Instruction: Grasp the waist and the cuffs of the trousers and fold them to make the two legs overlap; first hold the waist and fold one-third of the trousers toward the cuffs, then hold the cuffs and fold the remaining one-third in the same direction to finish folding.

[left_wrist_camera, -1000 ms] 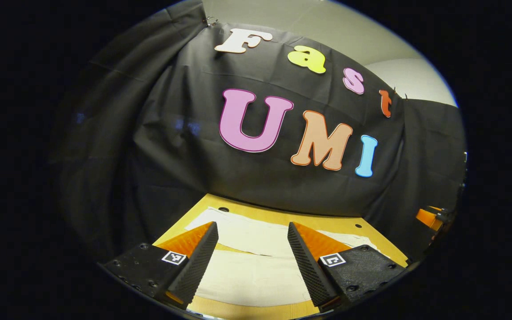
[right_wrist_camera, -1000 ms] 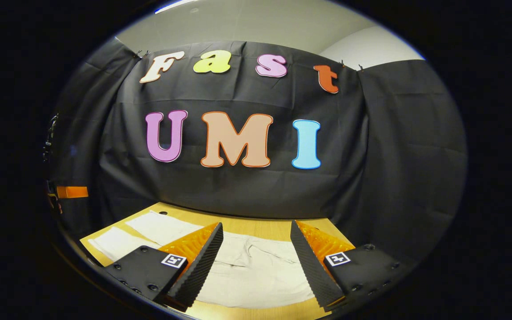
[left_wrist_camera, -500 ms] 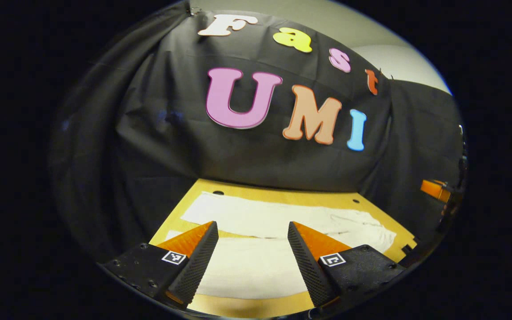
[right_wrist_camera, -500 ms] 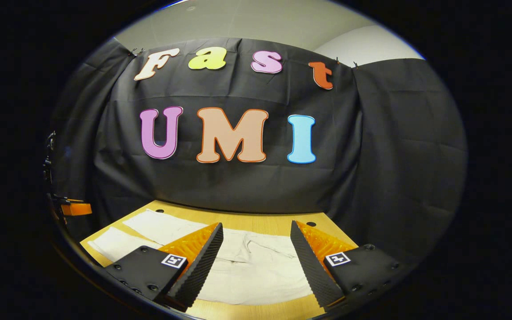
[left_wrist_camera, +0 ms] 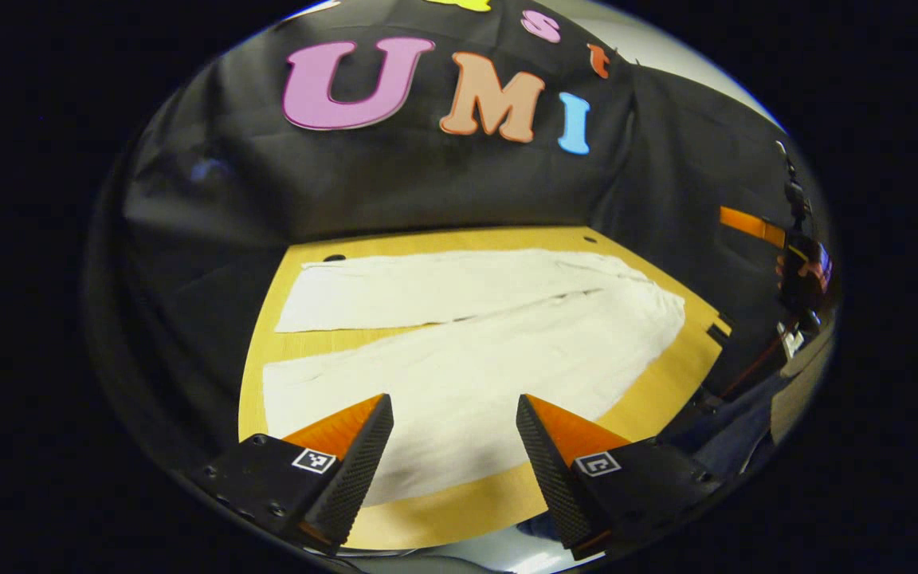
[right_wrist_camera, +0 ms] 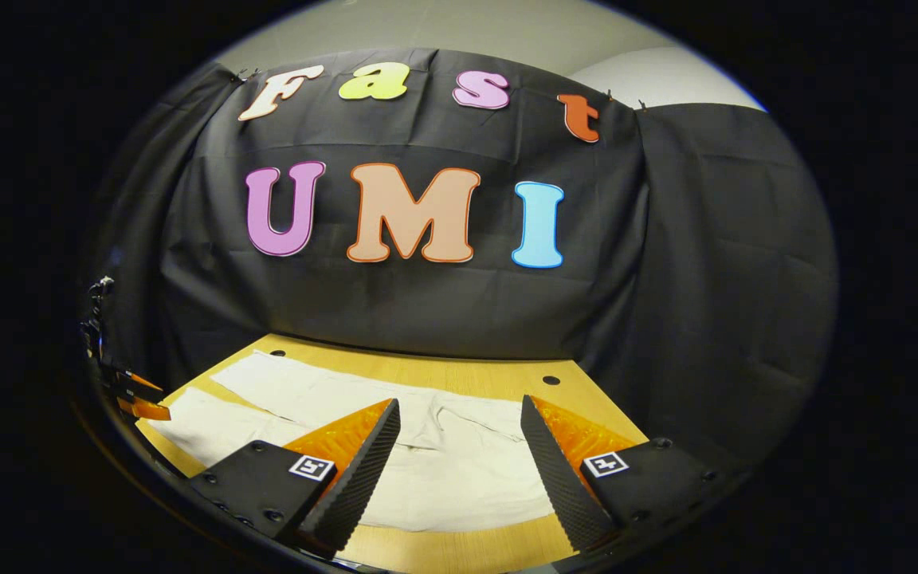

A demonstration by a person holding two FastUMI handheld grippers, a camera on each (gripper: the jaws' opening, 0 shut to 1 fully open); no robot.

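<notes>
Left gripper view, unlabelled trousers (left_wrist_camera: 467,343), table (left_wrist_camera: 650,399)

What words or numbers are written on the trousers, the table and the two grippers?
Trousers: no writing.
Table: no writing, just bare wood.
Left gripper: small square black-and-white markers behind the fingers; a blocky pattern, not words.
Right gripper: the same kind of square markers; no readable words or numbers.
</notes>
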